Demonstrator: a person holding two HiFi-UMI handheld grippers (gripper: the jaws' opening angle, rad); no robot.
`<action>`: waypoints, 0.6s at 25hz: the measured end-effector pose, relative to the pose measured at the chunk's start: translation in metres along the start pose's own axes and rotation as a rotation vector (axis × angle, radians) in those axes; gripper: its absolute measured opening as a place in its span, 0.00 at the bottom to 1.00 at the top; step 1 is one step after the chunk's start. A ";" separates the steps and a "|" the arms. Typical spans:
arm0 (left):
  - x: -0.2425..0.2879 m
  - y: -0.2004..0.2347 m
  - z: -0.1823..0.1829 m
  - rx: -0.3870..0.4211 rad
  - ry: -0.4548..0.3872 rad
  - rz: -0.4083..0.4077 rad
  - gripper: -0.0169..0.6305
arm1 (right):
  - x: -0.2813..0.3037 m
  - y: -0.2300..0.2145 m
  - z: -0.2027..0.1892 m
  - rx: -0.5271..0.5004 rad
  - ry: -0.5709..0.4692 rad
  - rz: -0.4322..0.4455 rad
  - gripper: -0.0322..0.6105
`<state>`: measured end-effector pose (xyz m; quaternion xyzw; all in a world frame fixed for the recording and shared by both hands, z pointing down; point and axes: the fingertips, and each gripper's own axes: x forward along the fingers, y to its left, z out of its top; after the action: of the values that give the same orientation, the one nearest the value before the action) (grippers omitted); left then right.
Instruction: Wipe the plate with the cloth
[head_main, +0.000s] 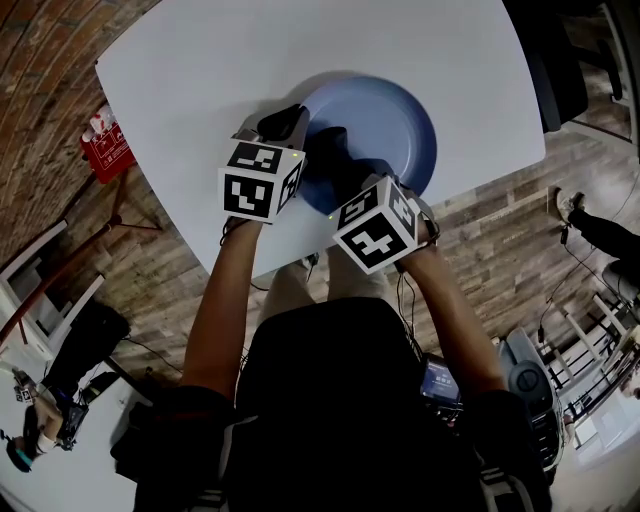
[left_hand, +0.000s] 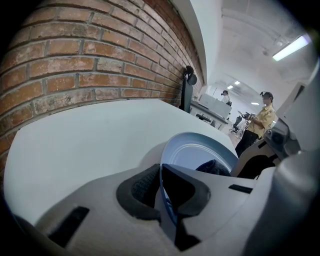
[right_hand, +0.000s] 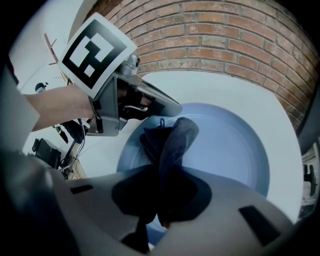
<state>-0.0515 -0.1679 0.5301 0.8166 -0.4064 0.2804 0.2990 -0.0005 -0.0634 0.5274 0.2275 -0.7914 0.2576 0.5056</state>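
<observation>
Right gripper (right_hand: 162, 200): it is pinching the cloth (right_hand: 175, 140) tight between its jaws, and it is hovering over the near edge of the plate (right_hand: 235, 145).
Left gripper (left_hand: 161, 186): it is pinching the near-left rim of the plate, with one jaw on each side of the rim. It looks like it is keeping the plate from sliding. I cannot tell if the plate is being lifted.
Cloth: it is dark and bunched up. It is sticking out from the right gripper and lying on the near-left part of the plate's inside, close beside the left gripper.
Plate: it is blue and round. It is sitting on the table (head_main: 200, 60), close to the side where the person is standing.
Table: it is white and it is lying under the plate, reaching far past it.
Wall (left_hand: 75, 60): it is made of brick and is standing well beyond the plate, on its left.
Done so far: I think the getting ready is over. One gripper is holding the plate and the other is holding the cloth on it.
Left to do: the far and right parts of the plate are showing bare, so the cloth is likely needing to go there. No dirt is showing, so I cannot tell how much is wiped.
</observation>
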 end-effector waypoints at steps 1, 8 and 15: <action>0.000 0.000 0.000 -0.001 0.000 -0.001 0.08 | 0.000 0.000 0.001 0.000 0.000 0.001 0.15; 0.001 -0.001 0.002 0.002 -0.005 -0.012 0.08 | 0.003 -0.002 0.011 -0.006 -0.005 0.005 0.15; 0.002 -0.001 0.002 -0.002 -0.003 -0.021 0.08 | 0.006 -0.007 0.021 -0.013 -0.010 0.006 0.15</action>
<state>-0.0489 -0.1697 0.5296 0.8209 -0.3985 0.2757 0.3021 -0.0127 -0.0829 0.5262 0.2232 -0.7961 0.2529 0.5024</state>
